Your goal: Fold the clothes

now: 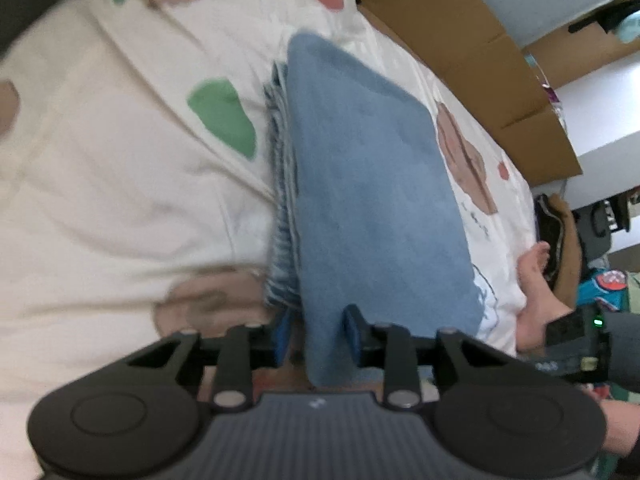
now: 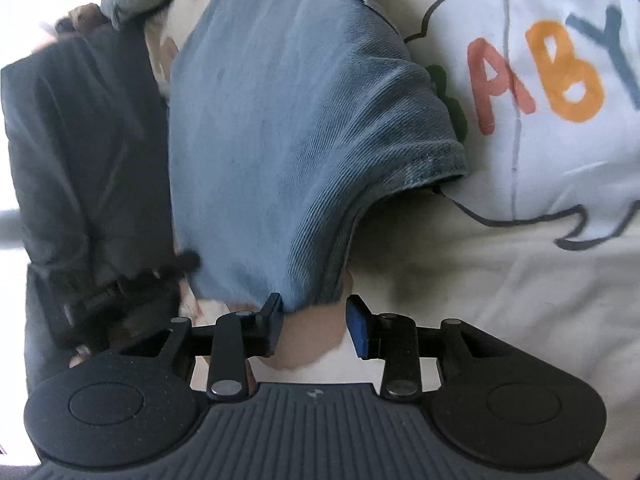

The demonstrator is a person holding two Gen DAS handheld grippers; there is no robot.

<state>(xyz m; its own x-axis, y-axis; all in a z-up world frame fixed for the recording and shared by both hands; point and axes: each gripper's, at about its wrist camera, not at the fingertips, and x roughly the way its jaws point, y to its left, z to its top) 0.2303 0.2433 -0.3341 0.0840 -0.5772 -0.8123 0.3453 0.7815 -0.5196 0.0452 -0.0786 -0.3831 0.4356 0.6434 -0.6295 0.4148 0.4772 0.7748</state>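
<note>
A folded blue denim garment [image 1: 372, 184] lies on a white printed bedsheet [image 1: 100, 160], with its stacked layers showing along its left side. My left gripper [image 1: 318, 330] holds the near end of the stack, one finger on each side of the thick fold. In the right wrist view the same garment [image 2: 272, 120] tents up toward my right gripper [image 2: 314, 316], and its corner sits pinched between the fingertips. My left gripper [image 2: 116, 300] shows at the cloth's left edge. The right gripper [image 1: 576, 336] appears at the lower right of the left wrist view.
The sheet [image 2: 480, 280] carries a cloud print with coloured letters. Brown cardboard boxes [image 1: 480, 60] stand along the far side of the bed. A person's bare foot [image 1: 536, 280] rests on the sheet. A dark sleeve [image 2: 80, 140] fills the left of the right wrist view.
</note>
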